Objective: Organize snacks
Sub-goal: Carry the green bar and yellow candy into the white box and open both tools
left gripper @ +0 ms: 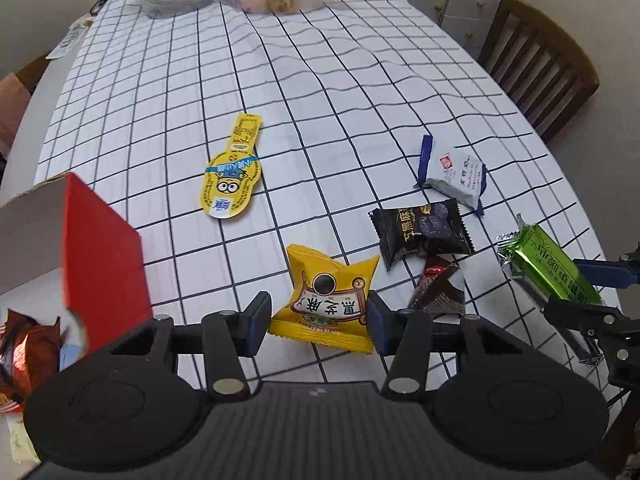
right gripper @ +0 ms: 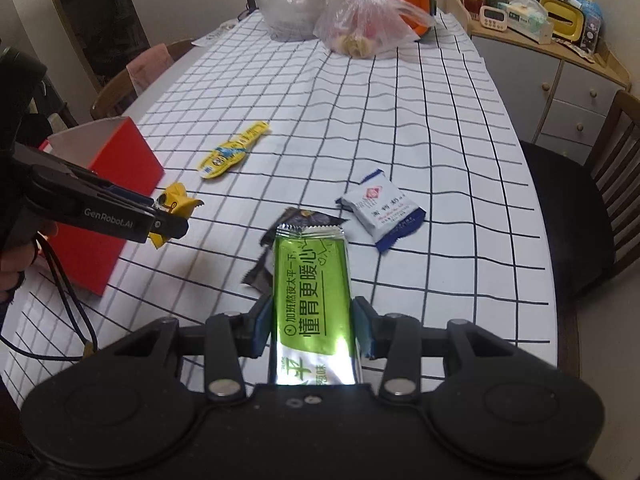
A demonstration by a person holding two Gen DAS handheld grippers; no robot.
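So on my left gripper (left gripper: 318, 316) I've got the yellow snack pack (left gripper: 326, 300) pinched between the 2 blue pads, jaws closed down to about the width of the packet and touching it on both sides, and from the right wrist view it looks lifted a bit off the cloth, right beside the red box (right gripper: 116, 184). The right gripper (right gripper: 312, 328) is doing the same thing with the long green bar (right gripper: 310, 276), jaws snug against both edges, bar sticking straight out forward along the fingers and held above the table. Down on the checkered tablecloth (left gripper: 320, 100) there's a black snack pack (left gripper: 420, 234) and a dark brown wrapper (left gripper: 440, 288) touching each other just right of my left fingers, and the white and blue packet (left gripper: 452, 172) sits a little further out past them. The yellow minion-shaped pouch (left gripper: 232, 172) lies flat on its own toward the middle of the table, well apart from the rest. The red box is open at the top on my left side, and I can see a couple of wrappers near its base in the left wrist view, can't tell if they're inside or beside it. 2 plastic bags (right gripper: 352, 20) sit at the far end of the table.
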